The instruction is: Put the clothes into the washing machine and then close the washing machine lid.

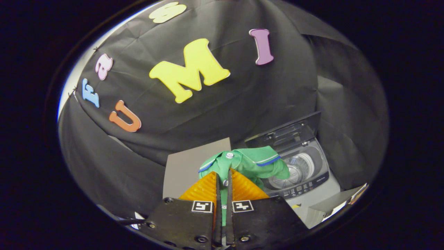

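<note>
Between the two orange fingers [204, 189] of the gripper [222, 180] hangs a green shirt [248, 163], its cloth pinched in the narrow slit where the fingers have come almost together, so the claw is all but closed and both pads press on the fabric. A strip of green runs down the gap between them, and the collar, edged in blue and white with a pale button, bunches up just ahead of the fingertips and spills toward the right. Behind the shirt a flat grey board [187, 163] lies on the left, and black cloth drapes the booth all around. Beyond and to the right of the fingers stands the washing machine [312, 187], a grey top-loader seen from above. Its dark lid [288, 132] is raised and leans back toward the cloth wall. The round drum [300, 170] lies open, its metal bottom visible, and the shirt partly overlaps its near left rim.
</note>
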A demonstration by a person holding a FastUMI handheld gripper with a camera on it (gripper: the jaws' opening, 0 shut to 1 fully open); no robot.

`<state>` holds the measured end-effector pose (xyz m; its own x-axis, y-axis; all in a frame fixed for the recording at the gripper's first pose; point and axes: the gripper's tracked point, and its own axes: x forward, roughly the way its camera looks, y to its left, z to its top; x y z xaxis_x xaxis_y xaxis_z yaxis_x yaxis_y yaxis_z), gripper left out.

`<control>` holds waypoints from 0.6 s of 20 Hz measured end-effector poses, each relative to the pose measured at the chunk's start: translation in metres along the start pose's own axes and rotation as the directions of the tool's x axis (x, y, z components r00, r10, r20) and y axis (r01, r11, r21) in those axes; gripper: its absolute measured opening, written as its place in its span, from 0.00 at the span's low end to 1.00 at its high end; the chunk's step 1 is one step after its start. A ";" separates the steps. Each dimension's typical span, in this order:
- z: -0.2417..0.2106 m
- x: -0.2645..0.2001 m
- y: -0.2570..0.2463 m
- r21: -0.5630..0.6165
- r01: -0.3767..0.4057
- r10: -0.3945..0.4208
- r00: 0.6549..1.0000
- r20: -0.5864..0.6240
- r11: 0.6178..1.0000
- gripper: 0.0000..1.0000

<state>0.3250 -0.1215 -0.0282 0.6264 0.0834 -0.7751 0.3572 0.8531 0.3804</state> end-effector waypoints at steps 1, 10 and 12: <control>0.005 -0.003 -0.010 -0.004 0.012 -0.012 1.000 0.015 1.000 0.08; 0.040 -0.019 -0.081 -0.086 0.033 -0.025 0.995 0.094 0.996 0.08; 0.046 -0.013 -0.095 -0.088 0.043 -0.033 0.993 0.113 0.995 0.08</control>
<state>0.3149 -0.2276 -0.0311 0.6889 -0.0037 -0.7249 0.3211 0.8981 0.3006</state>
